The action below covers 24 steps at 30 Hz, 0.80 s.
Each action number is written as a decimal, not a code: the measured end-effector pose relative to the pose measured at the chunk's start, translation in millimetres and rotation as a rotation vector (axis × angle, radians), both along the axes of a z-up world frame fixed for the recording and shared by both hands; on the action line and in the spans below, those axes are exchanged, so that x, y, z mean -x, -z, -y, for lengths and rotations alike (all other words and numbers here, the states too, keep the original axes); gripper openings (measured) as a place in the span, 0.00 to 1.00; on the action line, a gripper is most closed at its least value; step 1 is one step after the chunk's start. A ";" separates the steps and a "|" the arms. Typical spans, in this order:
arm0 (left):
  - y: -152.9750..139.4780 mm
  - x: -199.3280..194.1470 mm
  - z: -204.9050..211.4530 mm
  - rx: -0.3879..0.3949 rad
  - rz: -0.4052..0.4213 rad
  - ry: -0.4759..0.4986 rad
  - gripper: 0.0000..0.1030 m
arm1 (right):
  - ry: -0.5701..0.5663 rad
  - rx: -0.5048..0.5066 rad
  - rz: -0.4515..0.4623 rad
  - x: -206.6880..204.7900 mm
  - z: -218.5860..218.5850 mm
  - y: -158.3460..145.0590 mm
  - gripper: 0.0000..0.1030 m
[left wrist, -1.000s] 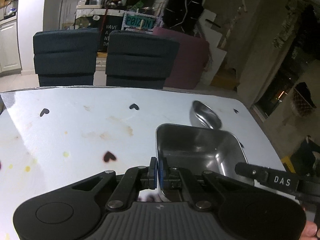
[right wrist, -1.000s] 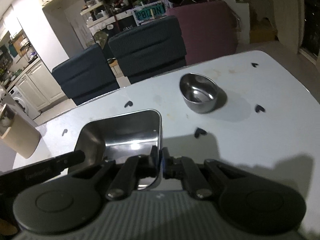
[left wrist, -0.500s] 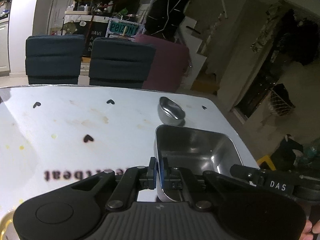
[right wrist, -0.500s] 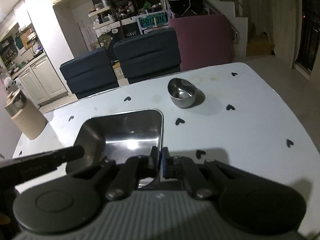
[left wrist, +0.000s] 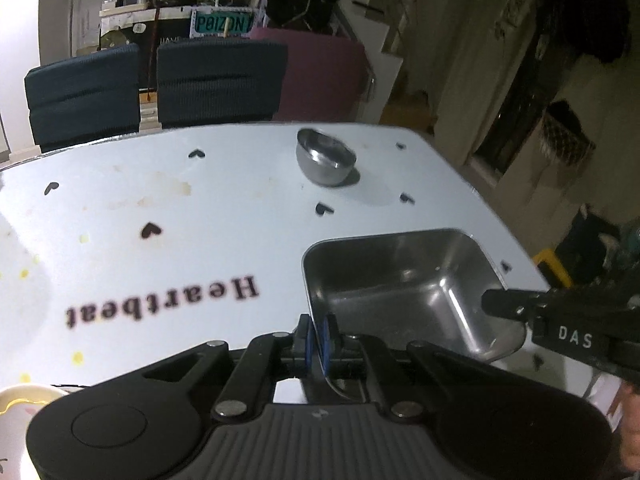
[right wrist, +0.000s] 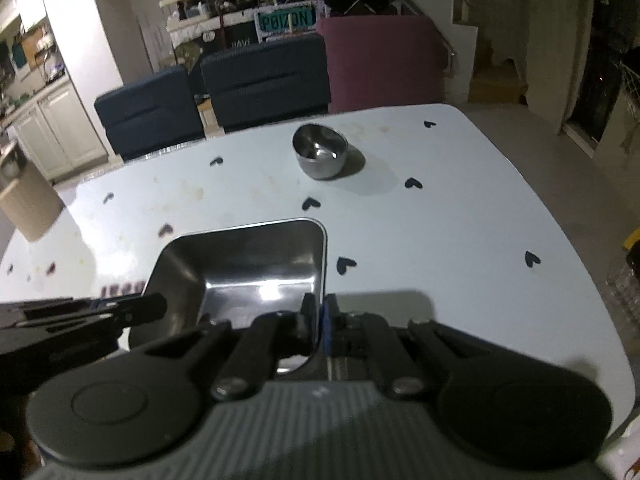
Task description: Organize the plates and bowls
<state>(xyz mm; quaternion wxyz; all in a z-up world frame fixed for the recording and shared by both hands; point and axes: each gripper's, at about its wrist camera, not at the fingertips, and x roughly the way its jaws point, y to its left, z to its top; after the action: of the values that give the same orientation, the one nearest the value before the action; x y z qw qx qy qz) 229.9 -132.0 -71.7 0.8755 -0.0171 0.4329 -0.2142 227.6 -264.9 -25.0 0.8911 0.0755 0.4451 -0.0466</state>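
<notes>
Steel tray (left wrist: pixel 404 284): rectangular, deep, held over white table (left wrist: pixel 200 208) by both grippers, near table's right edge in left-wrist view. L gripper (left wrist: pixel 318 334) pinches tray's left wall w/ blue pads; R gripper (right wrist: pixel 318 322) pinches opposite wall, jaws pressed together on thin rim. Vs. a second ago: tray sits nearer the viewer relative to the tablecloth; "Heartbeat" print (left wrist: pixel 160 304) now in view, round steel bowl (left wrist: pixel 326 156) now farther ahead. Surroundings, large to small: table w/ black heart marks & brownish stains; maroon armchair (right wrist: pixel 380 60); two dark chairs (right wrist: pixel 208 88) behind far edge; tan container (right wrist: pixel 28 200) at table's left; bowl, upright, well apart from tray; cream dish edge (left wrist: pixel 24 400), bottom-left corner. Nothing between tray & bowl.
</notes>
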 end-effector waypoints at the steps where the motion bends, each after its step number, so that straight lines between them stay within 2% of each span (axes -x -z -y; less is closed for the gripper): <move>1: 4.0 -0.7 2.5 -0.017 -0.006 0.006 0.05 | -0.010 0.017 -0.010 -0.4 -1.7 2.1 0.05; 9: 22.3 1.4 14.2 -0.093 -0.026 0.051 0.08 | -0.044 0.094 -0.061 -8.3 -6.8 15.1 0.05; 17: 28.6 4.1 17.0 -0.110 -0.043 0.082 0.09 | -0.075 0.183 -0.080 -10.8 -13.2 20.9 0.05; 24: 35.0 4.5 16.6 -0.153 -0.054 0.086 0.10 | -0.117 0.205 -0.098 -12.7 -20.2 26.1 0.05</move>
<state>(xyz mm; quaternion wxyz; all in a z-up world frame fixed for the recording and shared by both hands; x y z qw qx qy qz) 225.4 -148.6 -106.7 0.8522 0.0628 0.4719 -0.2172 240.3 -244.6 -51.1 0.8725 -0.0443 0.4846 -0.0433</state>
